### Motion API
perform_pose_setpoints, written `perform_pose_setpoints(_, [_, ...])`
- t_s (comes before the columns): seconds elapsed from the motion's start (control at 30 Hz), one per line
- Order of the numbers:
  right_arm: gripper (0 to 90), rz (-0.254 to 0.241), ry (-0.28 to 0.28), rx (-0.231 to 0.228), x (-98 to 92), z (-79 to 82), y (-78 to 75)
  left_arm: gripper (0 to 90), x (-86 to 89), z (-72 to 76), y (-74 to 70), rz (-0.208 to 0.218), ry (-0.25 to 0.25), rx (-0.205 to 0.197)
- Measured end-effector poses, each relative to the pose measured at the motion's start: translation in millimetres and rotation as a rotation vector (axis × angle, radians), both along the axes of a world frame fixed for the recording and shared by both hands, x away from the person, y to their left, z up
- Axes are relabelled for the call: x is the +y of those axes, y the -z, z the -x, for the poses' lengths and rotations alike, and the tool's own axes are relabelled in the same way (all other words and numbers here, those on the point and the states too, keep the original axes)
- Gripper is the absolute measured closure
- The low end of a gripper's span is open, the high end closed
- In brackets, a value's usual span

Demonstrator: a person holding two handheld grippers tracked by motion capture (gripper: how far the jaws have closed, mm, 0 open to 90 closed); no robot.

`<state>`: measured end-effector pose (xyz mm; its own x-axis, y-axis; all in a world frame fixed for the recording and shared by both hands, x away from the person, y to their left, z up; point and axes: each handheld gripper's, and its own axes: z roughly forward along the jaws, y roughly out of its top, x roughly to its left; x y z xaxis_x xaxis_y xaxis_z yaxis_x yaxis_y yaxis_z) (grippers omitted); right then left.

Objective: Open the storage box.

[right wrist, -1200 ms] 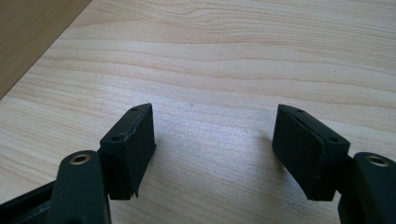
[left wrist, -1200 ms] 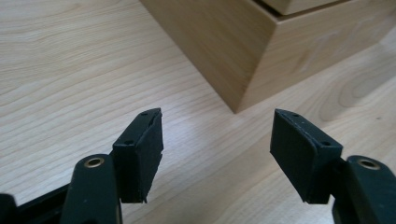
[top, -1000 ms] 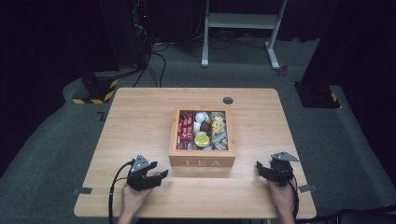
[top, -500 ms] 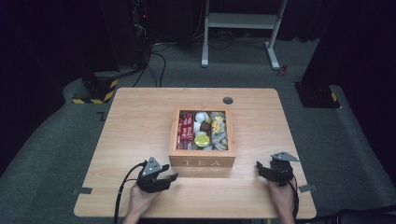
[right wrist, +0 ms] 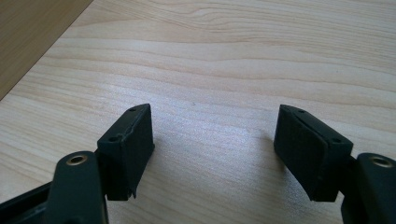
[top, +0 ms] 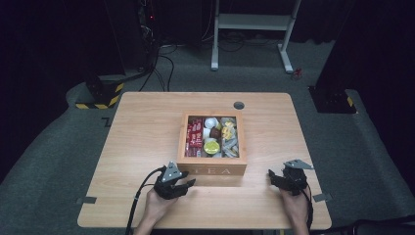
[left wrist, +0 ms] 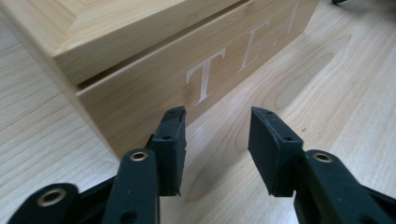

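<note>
Reaching in from the near left, the left gripper [top: 188, 183] sits low on the table [top: 142, 127] with its jaws apart and empty, their tips just beside the front left corner of the wooden tea box [top: 211, 169]. In the left gripper view the left gripper [left wrist: 215, 140] looks straight at the box's front wall, the carved "TEA" lettering [left wrist: 243, 60] close ahead, with a dark seam running across that wall above the letters.

At the centre, the box stands open-topped, packed with red sachets [top: 195, 134], small round pods [top: 211, 146] and pale wrapped packets [top: 230, 142]. A small dark hole [top: 239, 105] marks the table beyond it.

On the right, the right gripper [top: 272, 177] rests near the table's front edge, well clear of the box, its jaws wide apart over bare wood and holding nothing — the right gripper view shows only grain between its fingertips [right wrist: 133, 140].

The likely slip, as I judge it: with one jaw so near the corner, a forward nudge could shove or skew the box rather than grip it.

Against the earlier pictures, the left gripper has moved rightward and closer to the box — the right one has stayed put.
</note>
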<state>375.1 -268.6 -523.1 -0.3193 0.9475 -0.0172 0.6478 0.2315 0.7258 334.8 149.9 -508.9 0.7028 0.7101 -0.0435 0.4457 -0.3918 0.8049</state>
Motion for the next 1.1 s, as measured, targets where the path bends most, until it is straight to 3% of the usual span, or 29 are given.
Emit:
perform_pose_setpoints(0.13, [28.3, -0.002, 0.003, 0.002, 0.2, 0.2, 0.0, 63.9, -4.9, -2.3, -0.5, -0.005, -0.005, -0.007])
perform_pose_setpoints(0.33, [28.4, -0.003, 0.003, 0.002, 0.2, 0.2, 0.0, 74.9, -6.7, -8.4, -7.4, 0.041, -0.035, -0.009])
perform_pose_setpoints(0.43, [28.3, -0.003, 0.003, 0.002, 0.2, 0.2, 0.0, 77.5, -9.5, -9.2, -8.8, 0.026, -0.035, -0.01])
perform_pose_setpoints(0.6, [28.3, -0.003, 0.004, 0.002, 0.3, 0.2, 0.0, 83.1, -10.6, -10.5, -12.4, 0.043, -0.041, -0.006])
perform_pose_setpoints(0.7, [28.4, -0.003, 0.003, 0.002, 0.2, 0.2, 0.0, 87.4, -10.8, -10.9, -17.8, 0.042, -0.039, -0.024])
perform_pose_setpoints(0.87, [28.3, -0.003, 0.003, 0.002, 0.2, 0.2, 0.0, 90.0, -6.4, -12.4, -24.1, 0.074, -0.046, -0.028])
perform_pose_setpoints(1.0, [28.4, -0.004, 0.006, 0.003, 0.5, 0.3, -0.1, 90.0, -8.6, -11.7, -25.9, 0.045, -0.045, -0.039])
perform_pose_setpoints(1.1, [28.4, -0.004, 0.006, 0.004, 0.4, 0.3, -0.1, 90.0, -9.2, -12.2, -26.8, 0.048, -0.044, -0.038])
